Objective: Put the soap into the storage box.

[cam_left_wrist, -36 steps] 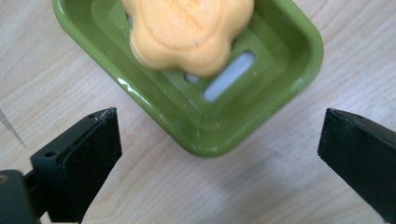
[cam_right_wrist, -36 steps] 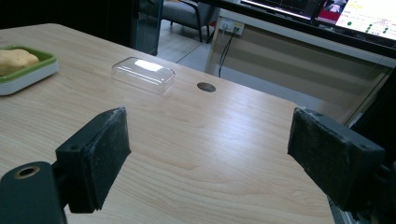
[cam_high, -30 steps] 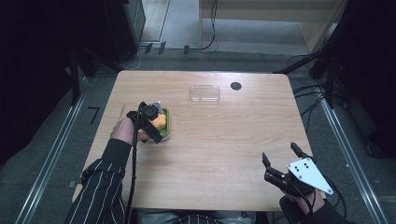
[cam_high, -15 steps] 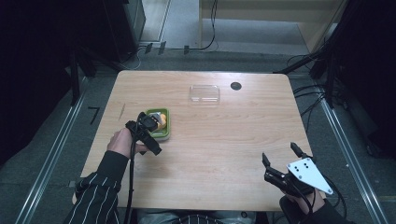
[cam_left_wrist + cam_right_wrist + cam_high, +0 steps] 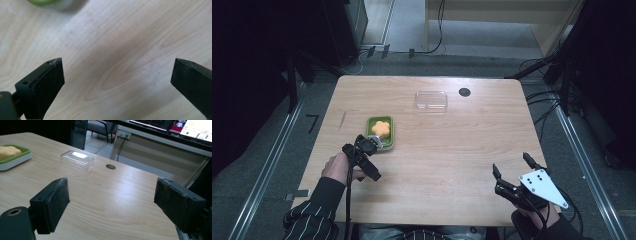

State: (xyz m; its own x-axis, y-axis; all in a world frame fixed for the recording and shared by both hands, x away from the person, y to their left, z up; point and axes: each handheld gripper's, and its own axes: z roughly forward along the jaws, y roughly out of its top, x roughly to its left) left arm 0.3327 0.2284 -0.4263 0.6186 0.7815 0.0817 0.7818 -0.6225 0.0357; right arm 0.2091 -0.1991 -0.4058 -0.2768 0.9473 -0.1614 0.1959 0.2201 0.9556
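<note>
Two handheld grippers are hovering over a pale wooden table (image 5: 452, 150), each one gripped by a person seated at its near edge. The left gripper (image 5: 371, 150) is sitting just beside the near corner of a small green tray (image 5: 388, 134), its black jaws spread wide and gripping nothing; in the left gripper view those jaws are framing bare wood grain, with a sliver of the tray's green rim at the top edge. Judging by that spacing, the hand is likely finished with the tray for now. The tray is a shallow rounded rectangle, green inside with a paler outer wall, and it is cradling an orange flower-shaped piece (image 5: 381, 128) that looks soft and spongy. Farther back, well apart from the tray, a clear plastic lid (image 5: 431, 99) is lying flat, glossy and catching light, probably set aside for fitting over the tray. The right gripper (image 5: 511, 172) is waiting near the table's front right corner, jaws wide and empty.
</note>
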